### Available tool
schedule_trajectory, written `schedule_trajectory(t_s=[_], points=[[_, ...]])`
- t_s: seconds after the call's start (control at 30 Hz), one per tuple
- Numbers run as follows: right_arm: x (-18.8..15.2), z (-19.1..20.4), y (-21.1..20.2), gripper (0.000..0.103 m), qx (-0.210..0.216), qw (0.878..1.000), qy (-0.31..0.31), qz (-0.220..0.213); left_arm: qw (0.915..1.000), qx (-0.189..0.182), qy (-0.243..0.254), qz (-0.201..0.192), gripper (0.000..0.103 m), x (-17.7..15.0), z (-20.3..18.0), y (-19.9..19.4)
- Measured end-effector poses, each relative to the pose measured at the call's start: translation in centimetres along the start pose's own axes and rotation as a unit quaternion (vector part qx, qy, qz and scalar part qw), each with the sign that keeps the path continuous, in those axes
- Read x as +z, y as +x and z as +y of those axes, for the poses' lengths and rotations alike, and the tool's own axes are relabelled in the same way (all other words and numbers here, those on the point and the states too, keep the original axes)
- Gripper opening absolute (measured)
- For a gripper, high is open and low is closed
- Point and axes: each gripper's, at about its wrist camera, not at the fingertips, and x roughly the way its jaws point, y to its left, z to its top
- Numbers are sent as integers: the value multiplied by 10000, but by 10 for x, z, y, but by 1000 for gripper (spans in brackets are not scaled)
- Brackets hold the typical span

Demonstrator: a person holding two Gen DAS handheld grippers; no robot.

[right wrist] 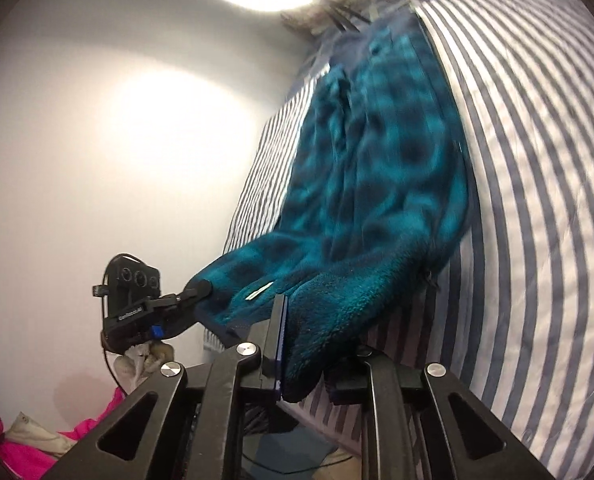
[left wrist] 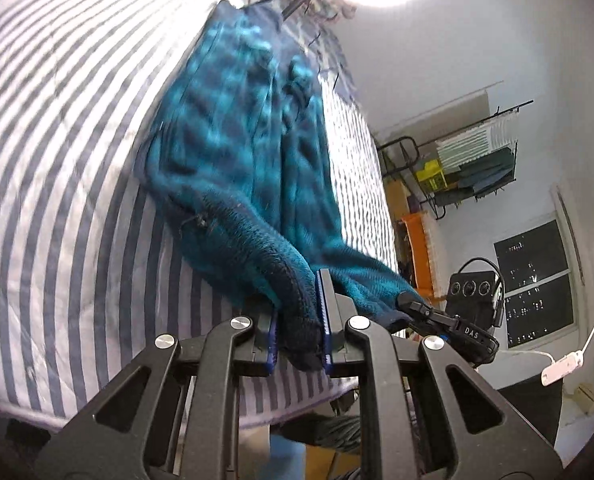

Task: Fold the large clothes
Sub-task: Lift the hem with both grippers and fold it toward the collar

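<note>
A wire rack [left wrist: 473,160] stands beyond the far edge of the striped bed [left wrist: 57,200]; it holds stacked flat items in white, grey-green and dark tones, with a yellow crate-like object [left wrist: 431,174] at its lower end, details too small to resolve. An orange bin-like frame [left wrist: 417,256] stands beside the bed edge; its contents cannot be determined. The teal fleece garment [left wrist: 241,152] lies lengthwise on the bed, its far end flat on the cover and its near end raised off the cover by both grippers. The material is thick, long-pile plush with a mottled pattern of darker patches on teal; a dark bound hem runs along the near edge and a small white tag [right wrist: 260,292] is sewn close to that hem. The bed cover is smooth woven cloth in alternating white and grey-blue stripes. The left gripper [left wrist: 299,332] has black linkage arms, round silver pivot caps and flat blue pads, which are pressed onto a thick fold of the garment hem. The right gripper [right wrist: 303,356] is pinching the adjacent hem corner, the fleece bulging between its fingers and overhanging one of them. A pink fabric heap [right wrist: 25,452] lies low beside the bed, against the white wall.
</note>
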Motion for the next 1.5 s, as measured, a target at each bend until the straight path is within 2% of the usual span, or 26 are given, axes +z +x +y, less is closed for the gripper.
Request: schedule_trajectory(t_s=[0.23,0.53,0.9,1.27,1.4,1.5], points=[[42,9,2,13,-350,9992,-83,-200,9993,201,85,-290,14,44,-10,3],[105,-2,27,13,-698,9972,54,-254,9984,415,-102,-365,14,98,-2,36],[171,-45,81,12,-1051,9939,336,87,9959,781,-368,-268,14,152,31,97],[191,-80,122,13,-1065,9919,606,331,9927,1160,-324,-104,14,160,60,136],[193,-87,118,16,-799,9928,826,344,9930,1139,-314,31,18,164,58,138],[194,-95,107,24,-412,9916,1179,350,9952,871,-407,184,28,169,54,131]])
